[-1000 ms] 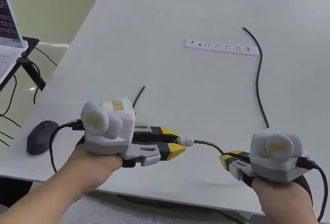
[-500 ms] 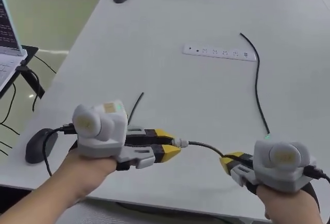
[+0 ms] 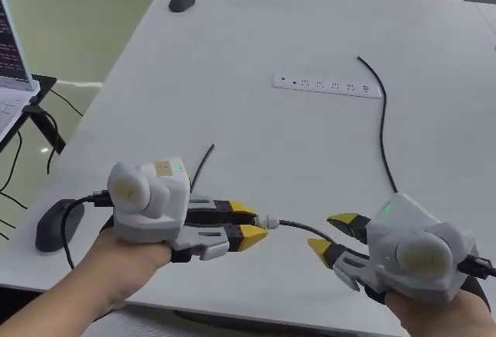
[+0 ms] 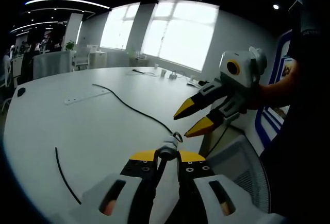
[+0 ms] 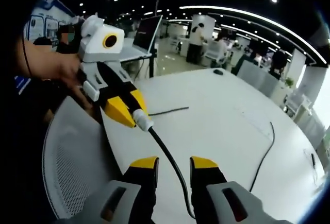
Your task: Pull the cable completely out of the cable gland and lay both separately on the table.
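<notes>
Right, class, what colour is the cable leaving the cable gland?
Black: the cable, leaving the white cable gland, shows best in the right gripper view.

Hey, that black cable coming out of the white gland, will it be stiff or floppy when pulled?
Probably floppy: the cable curves loosely between the cable gland and the right gripper. Likely light too, being thin and lying in gentle bends across the table. Its smooth black jacket might slip through the jaws.
</notes>
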`<state>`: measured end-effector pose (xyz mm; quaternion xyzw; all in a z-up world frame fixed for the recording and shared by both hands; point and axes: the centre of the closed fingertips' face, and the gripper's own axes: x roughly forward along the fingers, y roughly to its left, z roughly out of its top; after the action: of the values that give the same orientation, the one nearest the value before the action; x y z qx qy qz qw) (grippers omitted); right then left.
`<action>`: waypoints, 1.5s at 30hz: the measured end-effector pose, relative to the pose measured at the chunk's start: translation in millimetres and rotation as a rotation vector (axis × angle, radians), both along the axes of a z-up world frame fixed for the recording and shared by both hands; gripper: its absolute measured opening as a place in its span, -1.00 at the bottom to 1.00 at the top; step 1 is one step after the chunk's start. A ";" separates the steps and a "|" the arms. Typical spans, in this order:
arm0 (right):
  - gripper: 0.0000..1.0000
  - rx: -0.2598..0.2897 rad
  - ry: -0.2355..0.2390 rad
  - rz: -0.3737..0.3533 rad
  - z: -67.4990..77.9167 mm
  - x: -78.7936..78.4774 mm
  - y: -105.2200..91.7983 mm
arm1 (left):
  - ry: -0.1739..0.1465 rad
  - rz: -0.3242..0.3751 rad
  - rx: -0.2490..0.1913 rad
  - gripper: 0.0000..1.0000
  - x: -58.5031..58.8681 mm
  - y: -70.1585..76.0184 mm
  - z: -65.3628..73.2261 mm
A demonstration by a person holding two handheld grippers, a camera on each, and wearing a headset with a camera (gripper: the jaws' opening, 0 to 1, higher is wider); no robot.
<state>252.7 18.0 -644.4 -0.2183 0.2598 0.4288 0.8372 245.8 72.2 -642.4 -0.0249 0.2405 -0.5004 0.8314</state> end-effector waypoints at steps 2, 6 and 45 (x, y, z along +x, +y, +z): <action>-0.62 -0.009 -0.026 0.038 4.2 -0.7 11.8 | 0.001 -0.003 0.003 -0.71 -1.2 -0.4 -0.4; -0.66 -0.064 -0.051 0.104 -1.9 -4.3 23.5 | -0.001 -0.004 0.004 -0.71 -2.3 -1.0 -0.7; -0.99 -0.069 -0.036 0.096 -13.0 -7.7 30.0 | -0.019 -0.008 -0.002 -0.71 -7.3 -5.6 0.6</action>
<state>245.0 48.0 -657.4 -0.2671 0.2484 0.4552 0.8123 238.5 66.6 -641.8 -0.0201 0.2321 -0.5043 0.8315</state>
